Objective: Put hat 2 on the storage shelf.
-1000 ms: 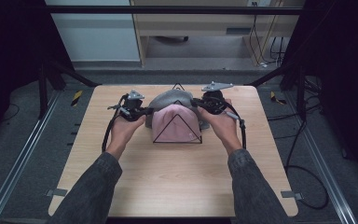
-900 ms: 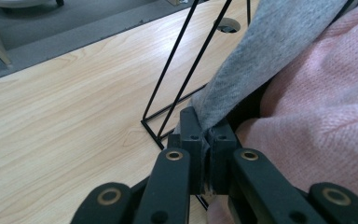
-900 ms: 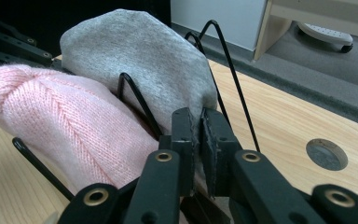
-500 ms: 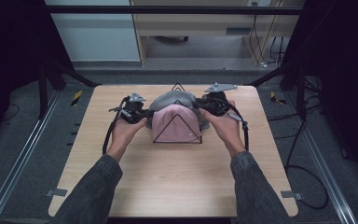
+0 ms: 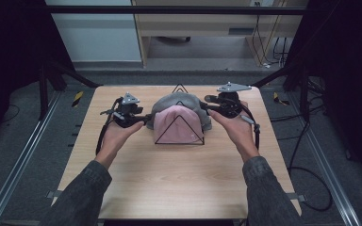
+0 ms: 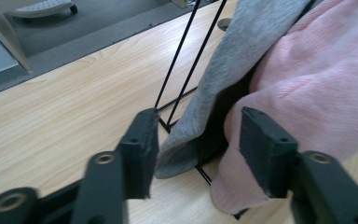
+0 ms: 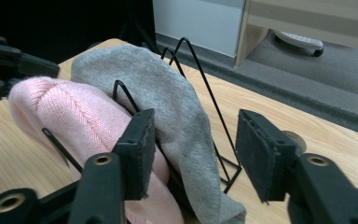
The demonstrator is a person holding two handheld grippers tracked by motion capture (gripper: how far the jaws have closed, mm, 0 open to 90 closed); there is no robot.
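Observation:
A black wire rack [image 5: 179, 88] of triangular loops stands mid-table, with a pink knit hat [image 5: 176, 125] draped over its front loops and a grey hat [image 5: 172, 100] behind it. My left gripper [image 5: 147, 117] sits at the hats' left edge and my right gripper [image 5: 202, 107] at their right edge. Both have just been opening. In the left gripper view the left gripper [image 6: 198, 140] stands open, the grey hat's hem [image 6: 186, 154] in the gap, untouched. In the right gripper view the right gripper [image 7: 193, 149] is open beside the grey hat [image 7: 168, 93] and pink hat [image 7: 74, 121].
The wooden table [image 5: 169, 183] has bare surface in front of the rack and at both sides. Metal rails run along the floor on either side, and cables lie on the floor at the right.
Both grippers' jaws have opened and let go of the hats' edges. Both hands have drawn slightly outward and up from the rack. The hats stay draped on the rack.

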